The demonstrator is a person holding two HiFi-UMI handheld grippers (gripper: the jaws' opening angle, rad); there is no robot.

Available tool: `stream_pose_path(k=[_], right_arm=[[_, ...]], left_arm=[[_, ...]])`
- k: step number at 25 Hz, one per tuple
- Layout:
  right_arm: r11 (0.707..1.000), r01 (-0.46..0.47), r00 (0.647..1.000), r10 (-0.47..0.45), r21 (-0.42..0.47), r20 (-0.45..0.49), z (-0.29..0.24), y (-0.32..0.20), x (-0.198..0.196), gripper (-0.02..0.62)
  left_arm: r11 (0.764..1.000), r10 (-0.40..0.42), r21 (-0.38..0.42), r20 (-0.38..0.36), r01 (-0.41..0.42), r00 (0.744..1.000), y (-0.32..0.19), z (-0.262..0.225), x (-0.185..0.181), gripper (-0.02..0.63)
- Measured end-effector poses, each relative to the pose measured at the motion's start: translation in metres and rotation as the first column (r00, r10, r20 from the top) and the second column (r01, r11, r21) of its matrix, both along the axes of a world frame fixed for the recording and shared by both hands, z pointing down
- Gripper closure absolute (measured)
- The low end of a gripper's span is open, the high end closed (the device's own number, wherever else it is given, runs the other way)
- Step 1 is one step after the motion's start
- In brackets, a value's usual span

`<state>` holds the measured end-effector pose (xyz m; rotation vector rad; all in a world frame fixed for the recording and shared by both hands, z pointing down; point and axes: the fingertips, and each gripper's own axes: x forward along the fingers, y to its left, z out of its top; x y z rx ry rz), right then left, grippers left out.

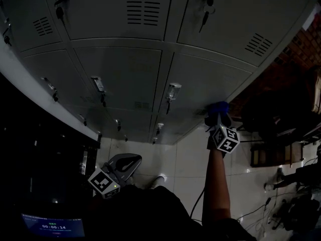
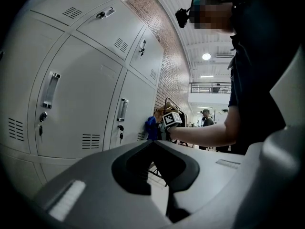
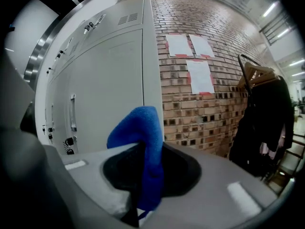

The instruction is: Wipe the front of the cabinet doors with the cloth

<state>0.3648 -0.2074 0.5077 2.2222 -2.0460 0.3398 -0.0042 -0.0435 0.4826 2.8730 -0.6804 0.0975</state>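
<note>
Grey metal cabinet doors [image 1: 120, 74] with handles and keys fill the head view. My right gripper [image 1: 216, 115] is shut on a blue cloth [image 1: 218, 107], and the cloth rests against the lower right door [image 1: 200, 84] near the cabinet's end. In the right gripper view the cloth [image 3: 143, 142] stands folded between the jaws, with the door [image 3: 109, 89] just to its left. My left gripper [image 1: 131, 160] hangs low and away from the doors, shut with nothing in it. From the left gripper view, the cloth [image 2: 151, 128] shows small against the far door.
A brick wall [image 3: 200, 113] with white papers [image 3: 198, 75] joins the cabinet's right end. A rack with dark clothes [image 3: 267, 118] stands beside it. Keys [image 1: 204, 16] hang from the locks. Furniture [image 1: 271, 152] and cables lie on the tiled floor [image 1: 180, 154] to the right.
</note>
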Motion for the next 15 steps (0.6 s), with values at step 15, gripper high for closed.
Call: stream_pose_path(k=[15], right_arm=[[0.935,0.344,0.937,-0.347,0.082,0.031,-0.021,0.005,-0.214,0.525]], left_arm=[[1.000,-0.022,0.001,0.000,0.022,1.000,0.002,-0.001,-0.036,0.606]])
